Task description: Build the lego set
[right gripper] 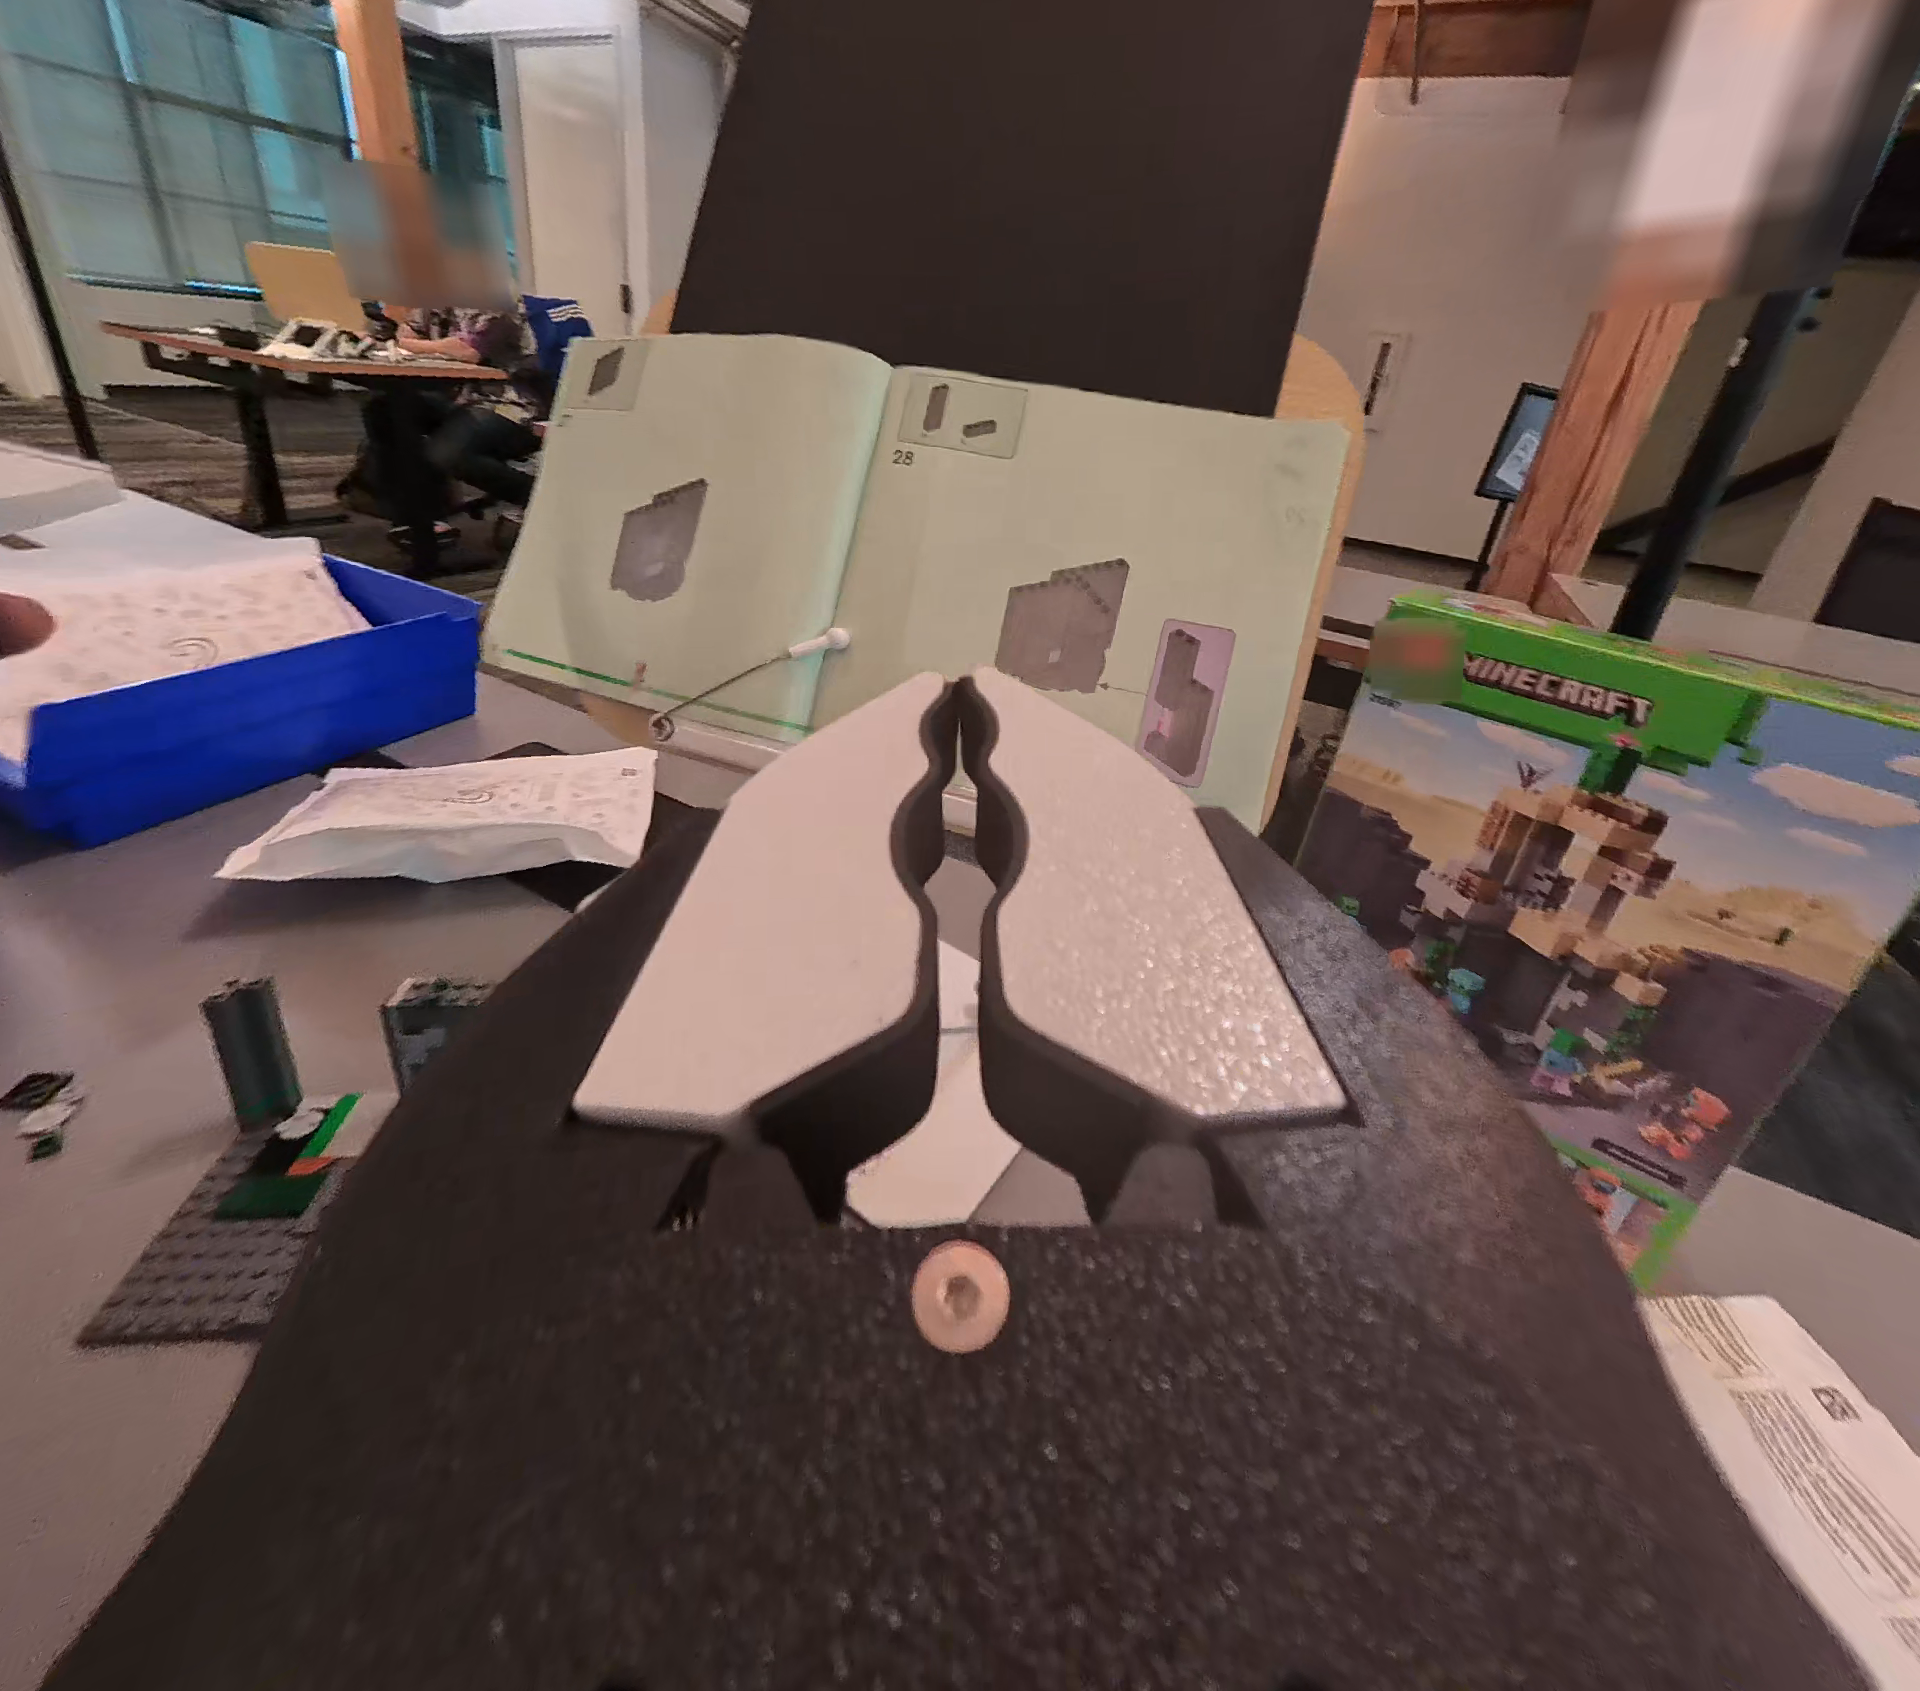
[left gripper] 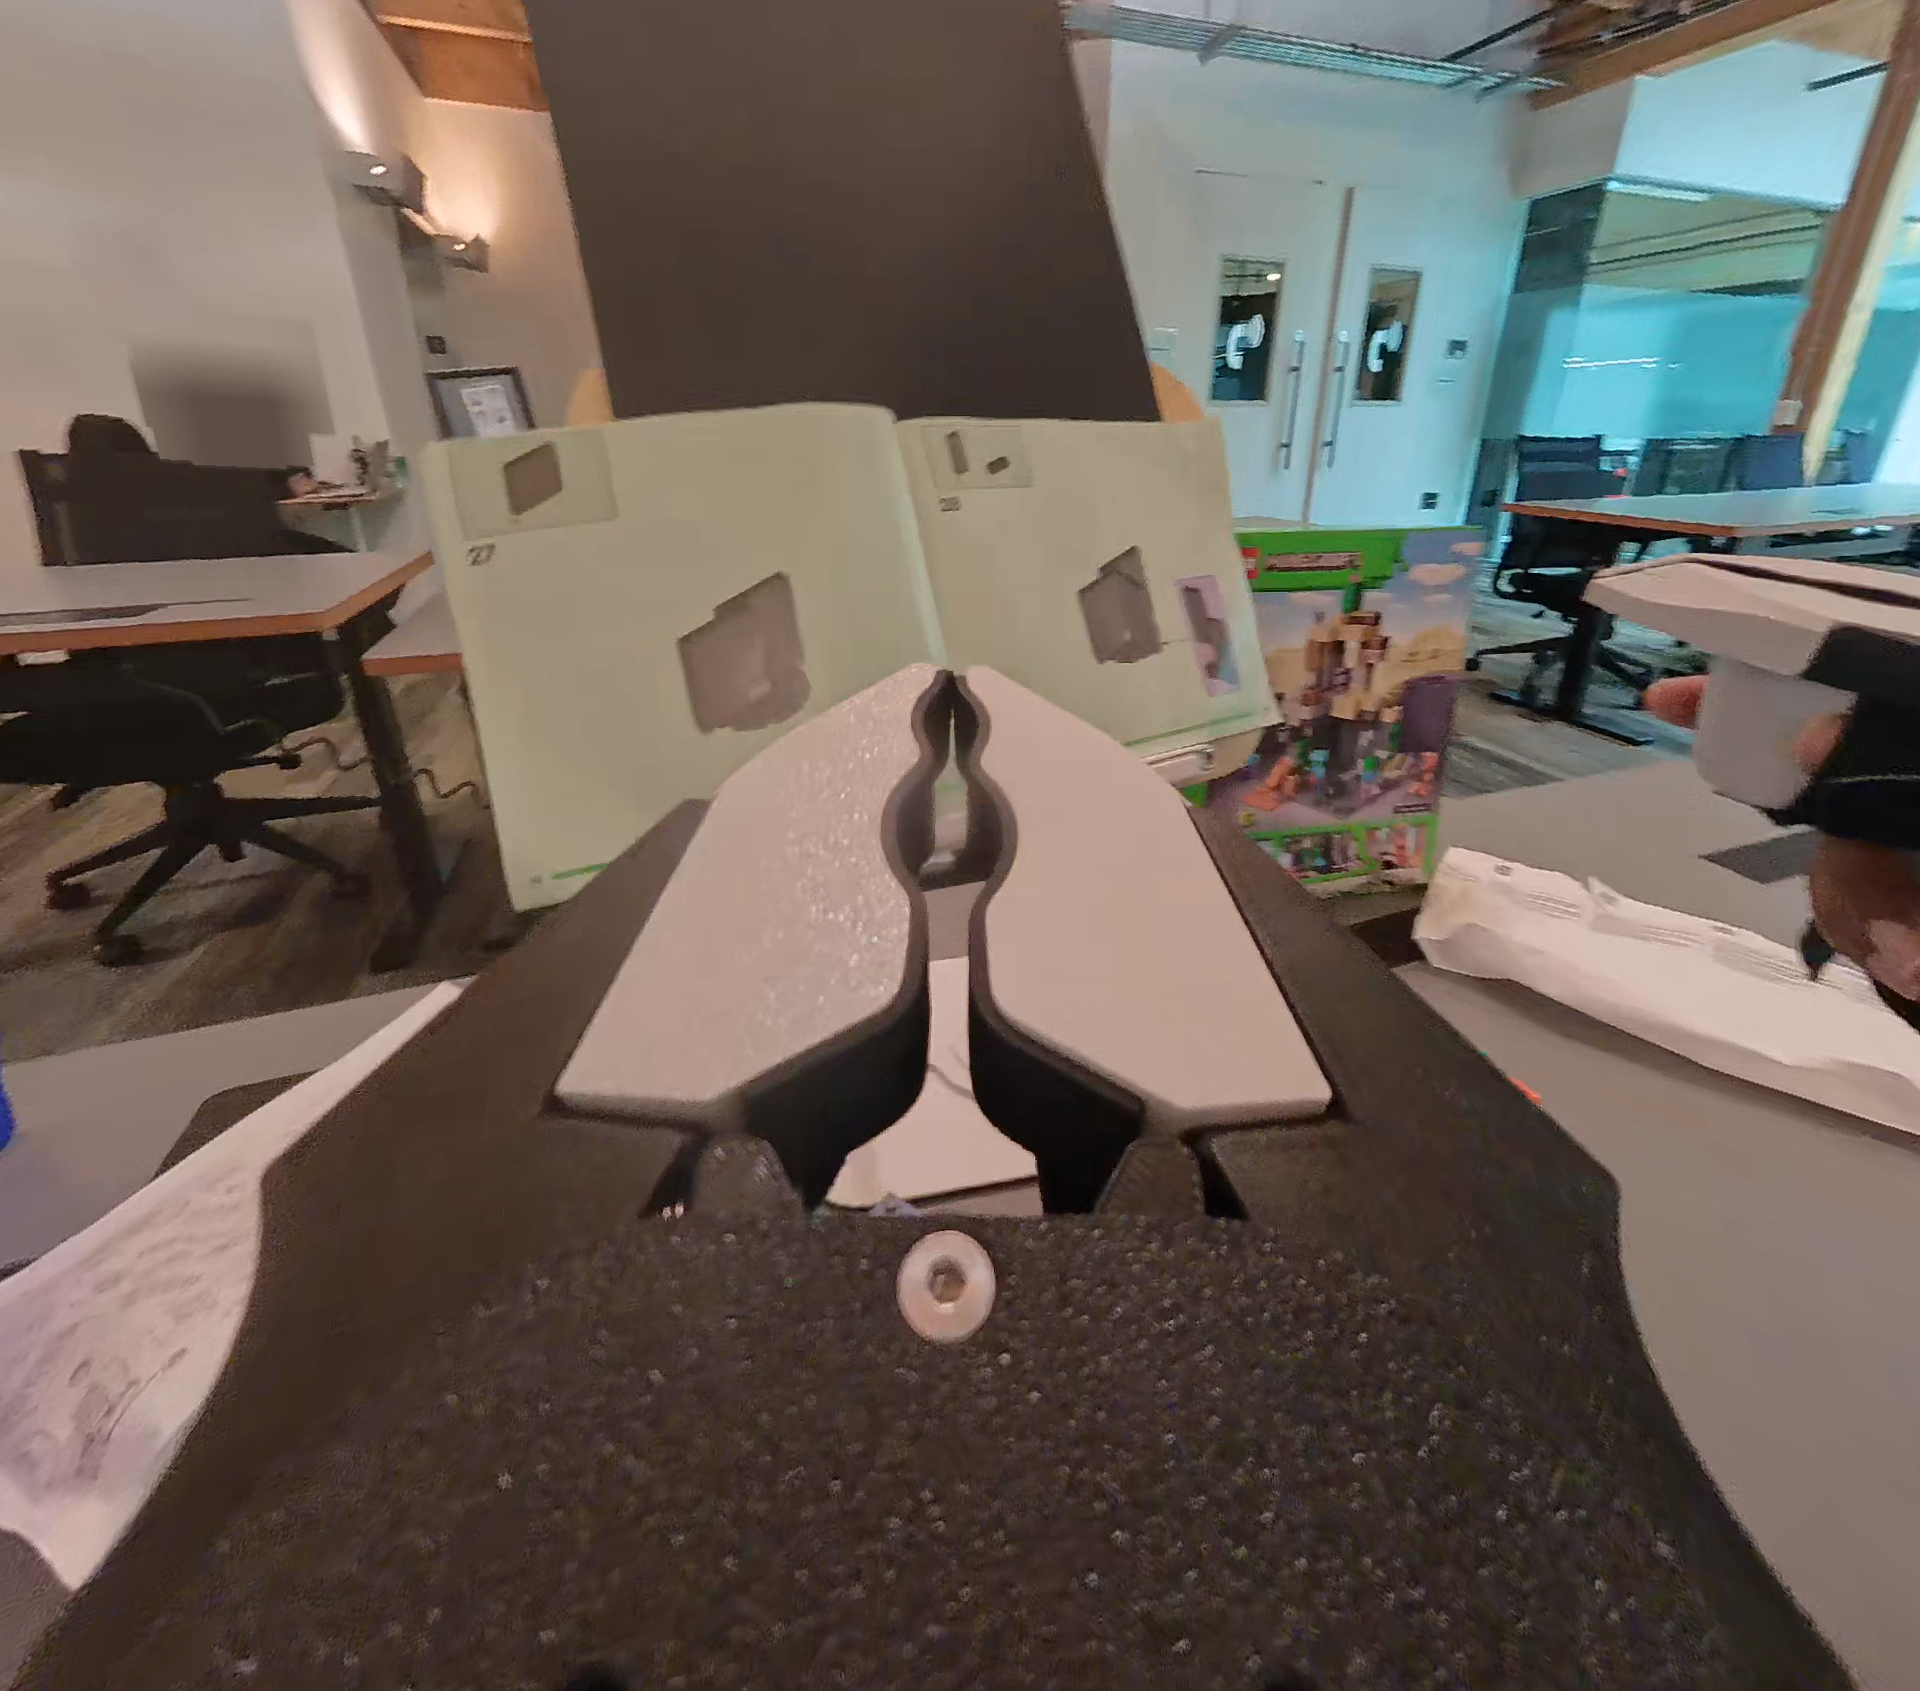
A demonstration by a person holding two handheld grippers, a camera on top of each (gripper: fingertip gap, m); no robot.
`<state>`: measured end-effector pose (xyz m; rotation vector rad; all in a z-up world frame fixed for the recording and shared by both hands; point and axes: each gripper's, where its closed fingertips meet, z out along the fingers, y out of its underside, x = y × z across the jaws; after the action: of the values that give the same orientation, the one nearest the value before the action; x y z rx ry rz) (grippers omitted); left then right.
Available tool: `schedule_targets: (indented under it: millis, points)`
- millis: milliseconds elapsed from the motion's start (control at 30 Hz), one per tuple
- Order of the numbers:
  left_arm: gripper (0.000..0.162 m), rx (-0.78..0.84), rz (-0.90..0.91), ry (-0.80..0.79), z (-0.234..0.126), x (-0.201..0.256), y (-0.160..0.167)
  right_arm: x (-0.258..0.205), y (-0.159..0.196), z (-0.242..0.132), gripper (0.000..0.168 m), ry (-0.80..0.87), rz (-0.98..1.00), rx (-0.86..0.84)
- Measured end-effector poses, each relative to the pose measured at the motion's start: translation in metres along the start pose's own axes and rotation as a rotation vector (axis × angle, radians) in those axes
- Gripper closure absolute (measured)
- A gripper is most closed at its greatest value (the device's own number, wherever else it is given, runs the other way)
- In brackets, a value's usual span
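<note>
My left gripper (left gripper: 953, 685) is shut and empty, raised above the table and pointed at the open pale green instruction booklet (left gripper: 707, 602). My right gripper (right gripper: 958, 691) is shut and empty, also raised and facing the same booklet (right gripper: 727, 519). A dark grey baseplate (right gripper: 197, 1257) lies at the lower left of the right wrist view, with a dark grey column (right gripper: 252, 1054), a grey block (right gripper: 421, 1023) and green and black plates (right gripper: 301, 1153) on it. The right gripper also shows at the right edge of the left wrist view (left gripper: 1756, 602), held by a gloved hand.
The set's box (right gripper: 1621, 893) stands at the right, also seen in the left wrist view (left gripper: 1351, 706). A blue bin (right gripper: 239, 706) holds a white parts bag. Another white bag (right gripper: 457, 820) lies on the grey table. A paper sheet (right gripper: 1808, 1475) lies at the lower right. A black board (right gripper: 1039, 83) stands behind the booklet. The grippers' ends are close to 20 cm from one another. My right tips are about 30 cm from the grey block (right gripper: 421, 1023), my left tips only 20 cm. Measured from the fingertips, the dark grey baseplate (right gripper: 197, 1257) is 30 cm or so from the left gripper and 40 cm from the right.
</note>
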<state>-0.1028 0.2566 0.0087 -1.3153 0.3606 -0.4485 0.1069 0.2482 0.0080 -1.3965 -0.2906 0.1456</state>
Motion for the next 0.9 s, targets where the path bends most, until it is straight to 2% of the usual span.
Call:
schedule_targets:
  millis: [167, 267, 367, 500, 900]
  points:
    - [0.162, -0.102, -0.031, -0.084, 0.007, -0.027, 0.063, 0.023, 0.043, 0.011, 0.168, 0.122, 0.0, -0.049]
    - [0.162, -0.129, -0.021, -0.104, 0.008, -0.032, 0.081, 0.027, 0.064, 0.015, 0.168, 0.128, 0.053, -0.072]
    - [0.162, -0.118, 0.003, -0.116, 0.009, -0.033, 0.08, 0.027, 0.071, 0.017, 0.168, 0.148, 0.036, -0.067]
    - [0.162, -0.09, 0.058, -0.12, 0.011, -0.028, 0.069, 0.022, 0.065, 0.018, 0.168, 0.156, 0.022, -0.024]
    - [0.162, -0.111, 0.095, -0.111, 0.01, -0.015, 0.065, 0.016, 0.062, 0.018, 0.168, 0.159, 0.005, -0.082]
